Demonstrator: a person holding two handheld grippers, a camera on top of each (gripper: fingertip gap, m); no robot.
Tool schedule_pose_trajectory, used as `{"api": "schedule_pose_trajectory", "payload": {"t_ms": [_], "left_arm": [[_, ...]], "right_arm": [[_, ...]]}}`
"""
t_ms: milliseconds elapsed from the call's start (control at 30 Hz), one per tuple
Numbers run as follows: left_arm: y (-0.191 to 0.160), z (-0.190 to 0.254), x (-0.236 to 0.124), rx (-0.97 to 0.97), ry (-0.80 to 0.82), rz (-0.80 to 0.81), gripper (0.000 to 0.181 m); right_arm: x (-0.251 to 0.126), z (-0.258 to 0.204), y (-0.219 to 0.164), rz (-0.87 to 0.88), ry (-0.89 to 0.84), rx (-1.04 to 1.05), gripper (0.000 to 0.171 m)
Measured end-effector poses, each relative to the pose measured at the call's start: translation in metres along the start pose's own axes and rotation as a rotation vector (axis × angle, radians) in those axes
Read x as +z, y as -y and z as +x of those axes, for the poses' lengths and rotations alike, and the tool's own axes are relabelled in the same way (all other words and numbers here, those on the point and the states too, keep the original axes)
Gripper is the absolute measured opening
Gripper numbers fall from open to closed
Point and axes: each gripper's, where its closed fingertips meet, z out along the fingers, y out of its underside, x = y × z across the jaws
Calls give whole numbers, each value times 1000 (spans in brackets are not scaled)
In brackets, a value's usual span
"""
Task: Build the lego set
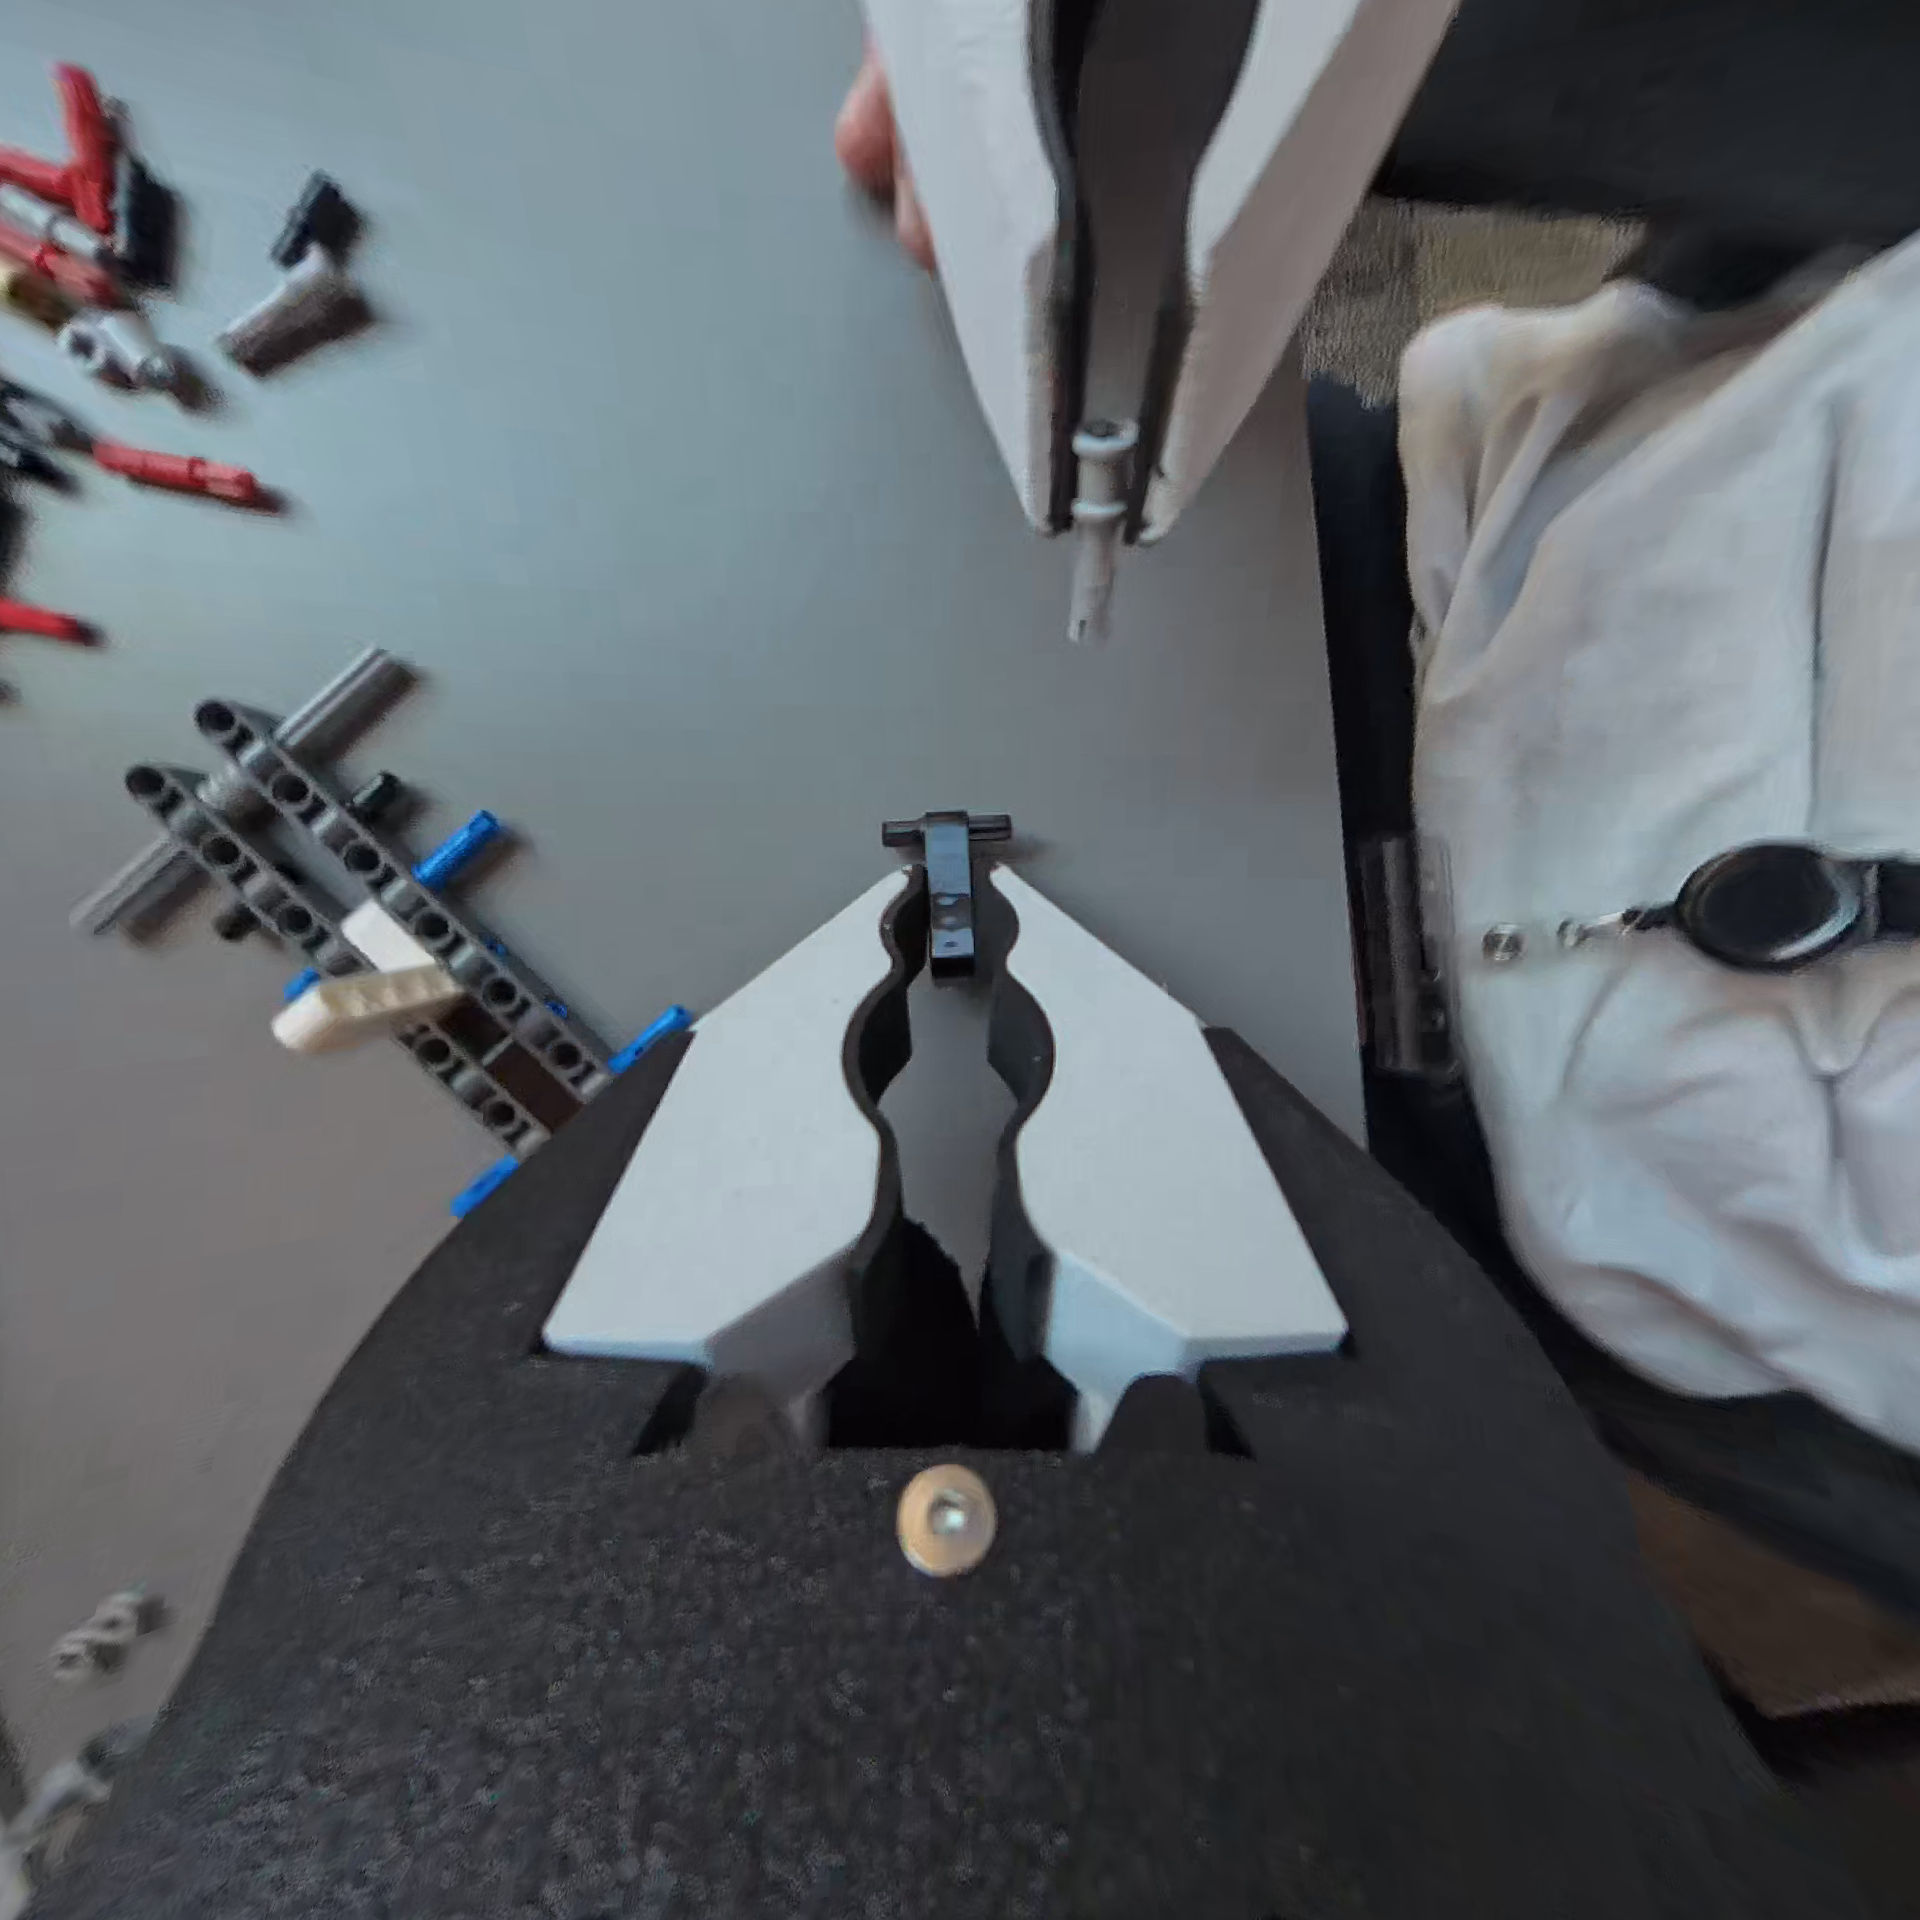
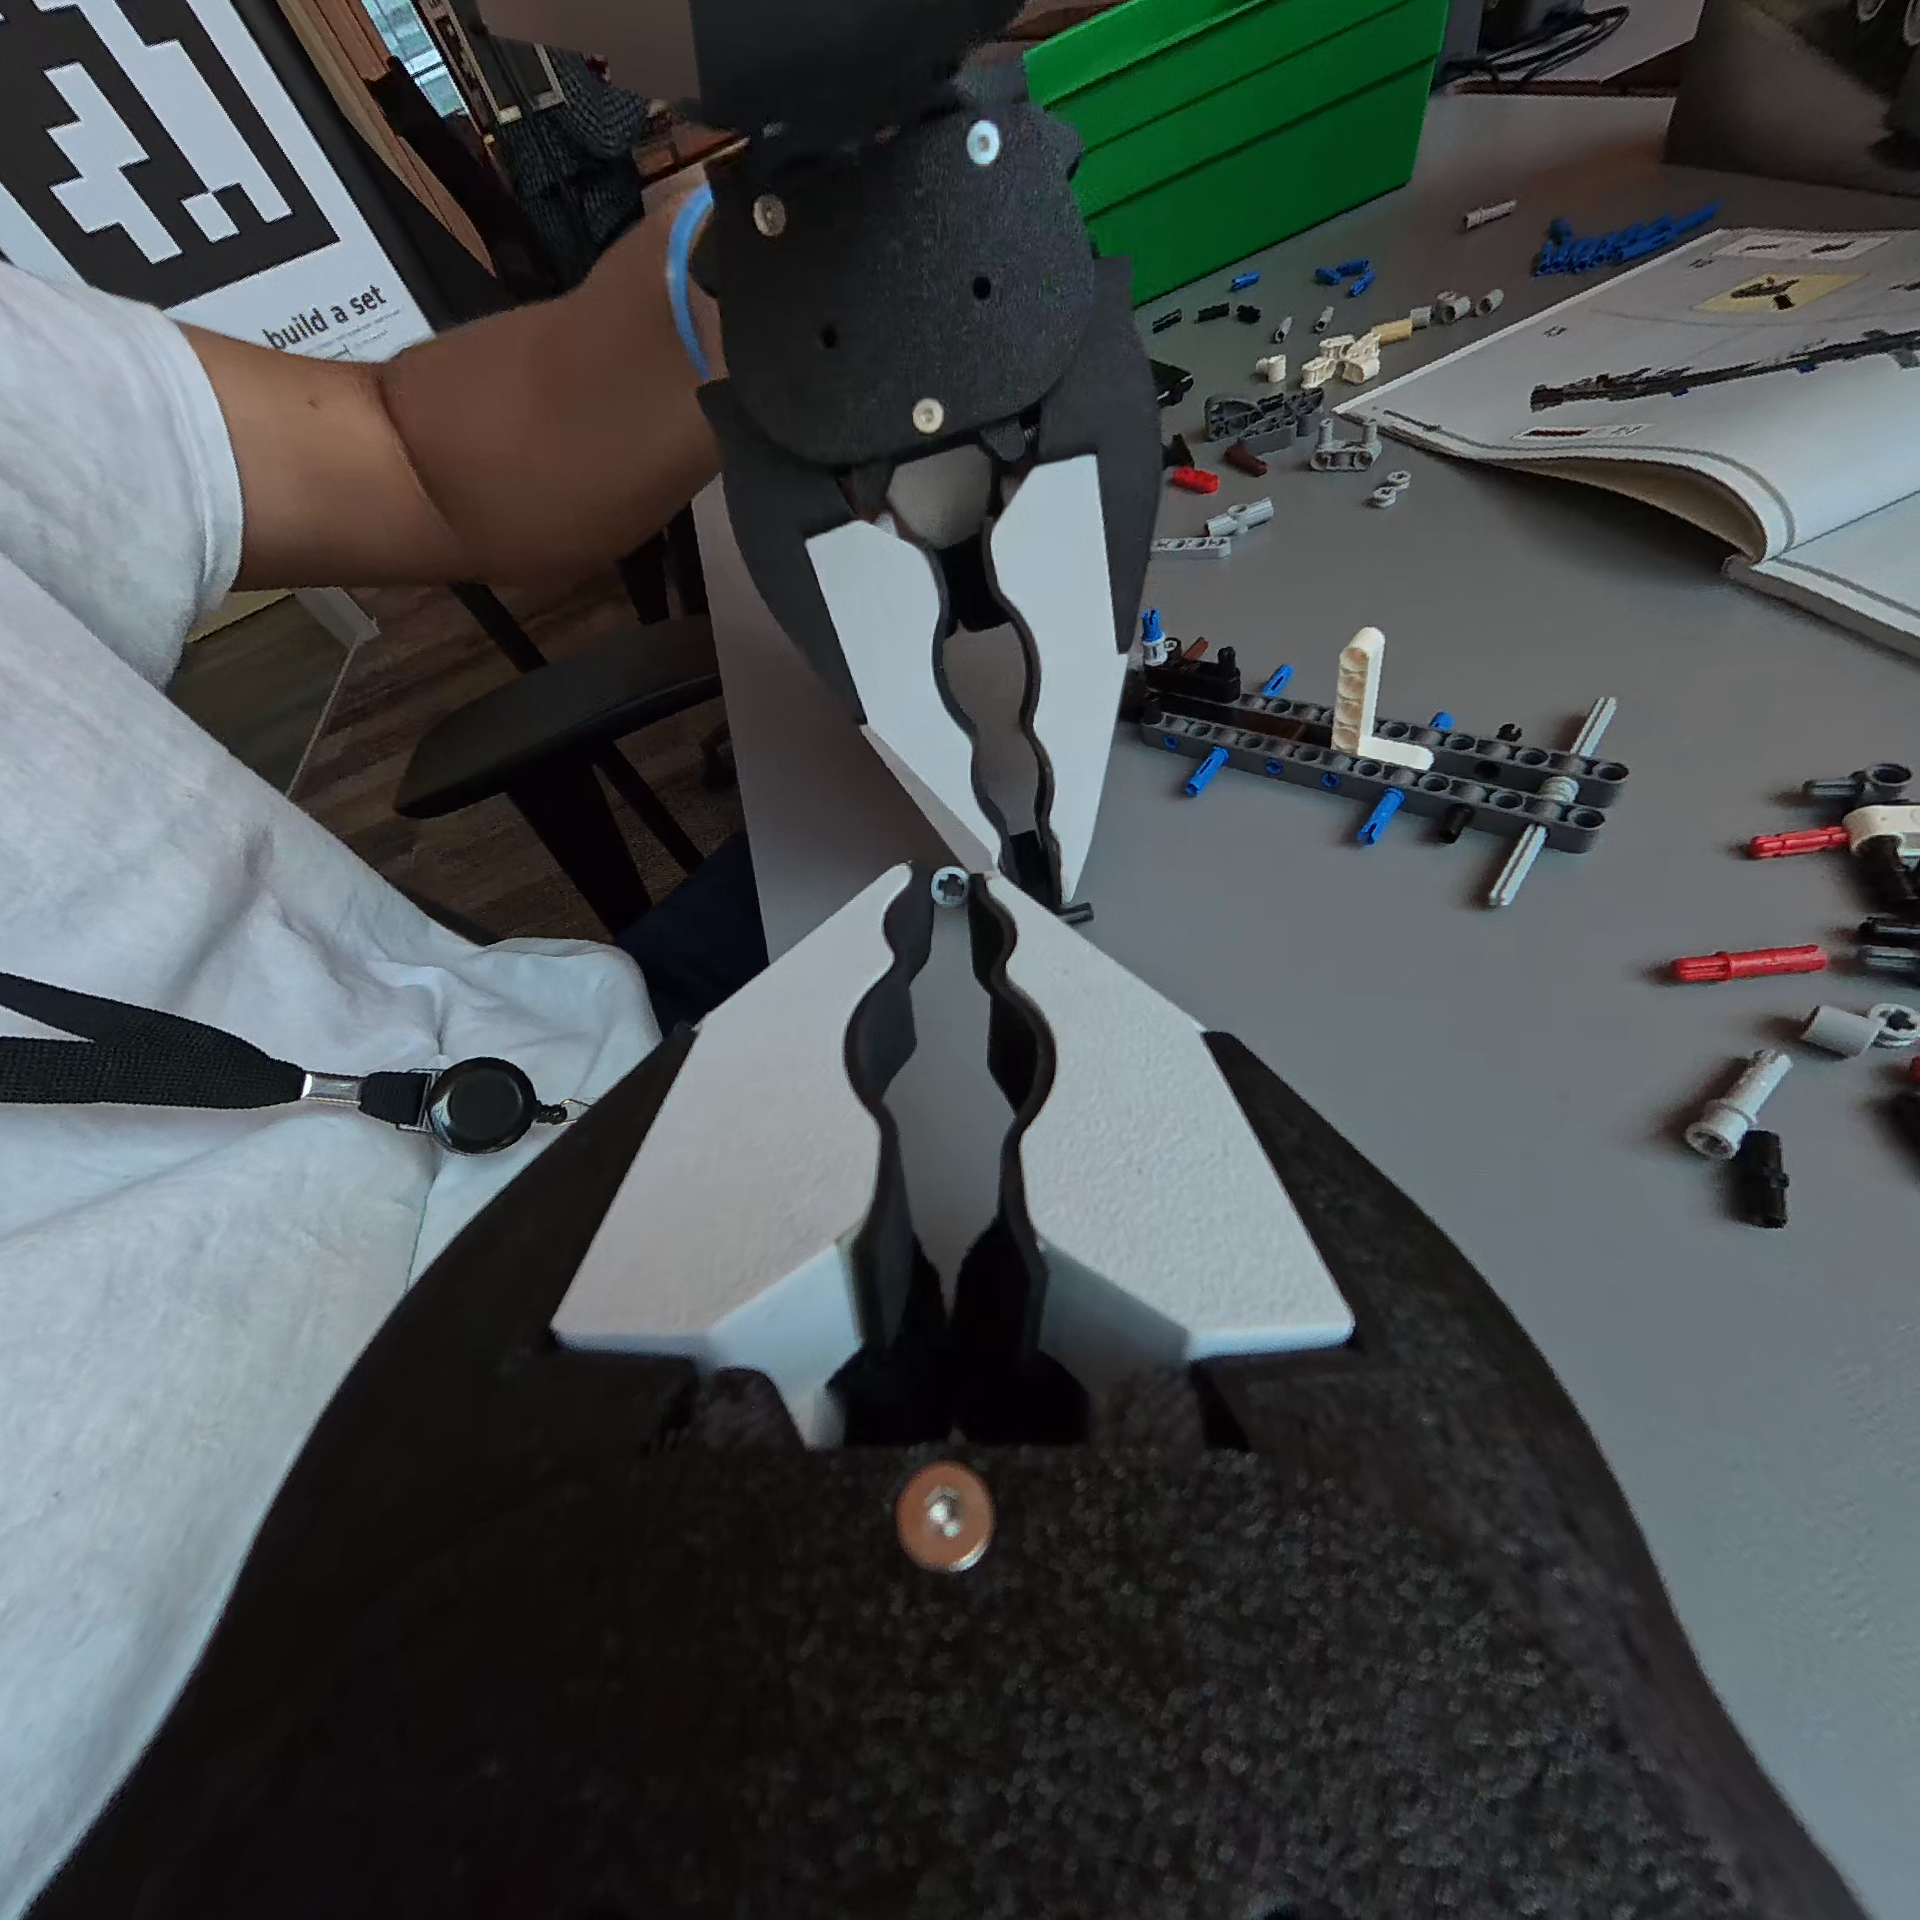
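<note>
A grey desk (image 2: 1351, 1039) fills the scene, with a wooden floor and a black chair (image 2: 561, 727) beyond its near edge and a green box (image 2: 1247, 135) at the far side. An open instruction booklet (image 2: 1662, 395) lies toward the back right of the right wrist view, loose small parts scattered in front of it.

The left tool (image 1: 951, 883) reaches out just above the desk, close to the edge where the person in a white shirt (image 1: 1662, 831) sits. Its fingers are pressed onto a small black T-shaped piece (image 1: 948, 894), whose crossbar sticks out past the fingertips. In the right wrist view the bare forearm (image 2: 499, 436) behind this tool comes in from the left, wearing a blue wristband (image 2: 686, 281).

The right tool (image 2: 951, 894) points toward the left one, tips near each other but apart. It pinches a light grey pin (image 1: 1096, 520) between its fingertips, the pin's end protruding beyond them.

The half-built frame (image 2: 1382, 758) of dark grey holed beams, with blue pins, a white L-shaped piece (image 2: 1366, 707) and a grey rod (image 2: 1548, 800) across it, lies flat on the desk, well apart from both tools. Red pins (image 2: 1751, 964) and further grey and black bits lie beyond it. The desk between the tools and the frame is bare.
</note>
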Motion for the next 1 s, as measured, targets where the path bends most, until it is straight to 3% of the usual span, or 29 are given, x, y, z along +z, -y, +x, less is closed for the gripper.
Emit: {"api": "schedule_pose_trajectory", "payload": {"t_ms": [100, 233, 333, 467, 600, 833, 1000], "left_arm": [[9, 8, -9, -381, -52, 173, 6], [18, 26, -22, -824, -365, 411, 6], [15, 27, -27, -947, -460, 516, 6], [8, 20, -31, -1010, -471, 576, 5], [2, 21, -25, -1015, -457, 553, 9], [-15, 14, -20, -839, -184, 461, 27], [-26, 25, -25, -344, 158, 367, 32]], "right_arm": [[1, 0, 2, 6, -8, -6, 3], [13, -9, -2, -49, -7, -71, 3], [25, -20, 0, -52, -31, -230, 3], [25, -28, 6, -19, -62, -374, 3], [32, -25, -4, -61, -72, -370, 3], [31, -23, -3, -51, -58, -330, 3], [24, -17, -3, -52, -88, -322, 3]]}}
